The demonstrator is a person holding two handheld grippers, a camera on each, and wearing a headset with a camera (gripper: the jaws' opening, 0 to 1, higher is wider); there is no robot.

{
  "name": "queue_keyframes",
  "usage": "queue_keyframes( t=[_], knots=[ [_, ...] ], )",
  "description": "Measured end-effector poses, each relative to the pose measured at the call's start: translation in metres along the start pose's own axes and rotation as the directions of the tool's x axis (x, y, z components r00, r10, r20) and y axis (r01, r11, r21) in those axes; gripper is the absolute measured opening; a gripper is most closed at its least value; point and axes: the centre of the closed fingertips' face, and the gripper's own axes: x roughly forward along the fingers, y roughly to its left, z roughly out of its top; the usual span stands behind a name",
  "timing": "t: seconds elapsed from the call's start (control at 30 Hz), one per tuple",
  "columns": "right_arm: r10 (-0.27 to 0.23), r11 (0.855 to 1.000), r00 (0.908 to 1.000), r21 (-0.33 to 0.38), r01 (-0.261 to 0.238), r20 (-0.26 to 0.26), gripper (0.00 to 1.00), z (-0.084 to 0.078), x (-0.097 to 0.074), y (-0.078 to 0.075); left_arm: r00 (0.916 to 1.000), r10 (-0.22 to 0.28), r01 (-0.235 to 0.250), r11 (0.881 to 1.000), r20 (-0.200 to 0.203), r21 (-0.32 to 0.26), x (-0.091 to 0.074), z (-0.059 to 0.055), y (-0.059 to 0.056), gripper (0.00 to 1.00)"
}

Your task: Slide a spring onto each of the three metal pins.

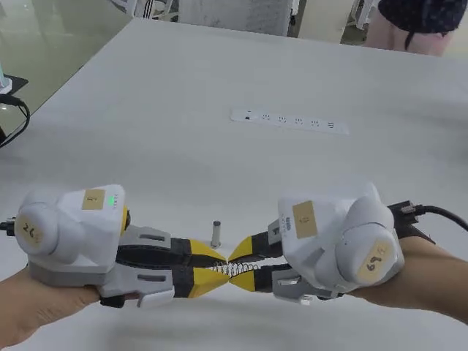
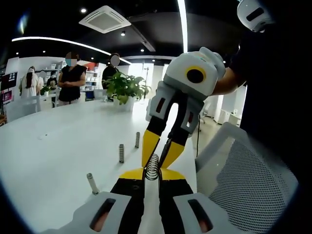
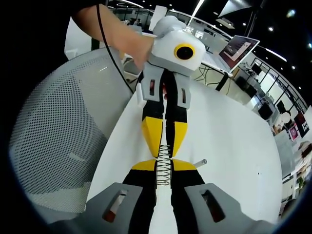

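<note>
The spring hung above the counter, pinched endwise between the narrowed jaws of the left hand-held gripper and right hand-held gripper, an upright metal pin just beyond.

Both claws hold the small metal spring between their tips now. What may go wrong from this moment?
1. The small coiled metal spring is pinched only at the tips of the left claw and the right claw. If one releases unevenly, it may flick away or drop onto the white table.
2. The bare upright metal pin stands just behind the claw tips, so a careless move might knock it over.
</note>
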Motion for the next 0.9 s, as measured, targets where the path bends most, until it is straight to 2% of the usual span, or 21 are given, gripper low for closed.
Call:
queue_keyframes(
  t=[0.6, 0.73, 0.9],
  knots=[
    [-0.015, 1.000, 0.9998, -0.016, 0.015, 0.015, 0.08, -0.0005, -0.0022, 0.0014, 0.9999, -0.010, 0.010, 1.000, 0.005, -0.025, 0.0009, 0.0011, -0.0021, 0.01],
    [-0.018, 0.999, 0.9998, -0.044, 0.018, 0.004, 0.09, -0.0014, -0.0021, 0.0012, 0.9999, -0.011, 0.011, 0.999, 0.007, -0.035, 0.0010, 0.0016, -0.0023, 0.01],
    [-0.026, 0.999, 0.9997, -0.045, 0.026, -0.001, 0.10, -0.0035, -0.0022, 0.0004, 0.9999, -0.010, 0.010, 0.999, 0.006, -0.032, 0.0012, 0.0023, -0.0020, 0.01]
  ],
)
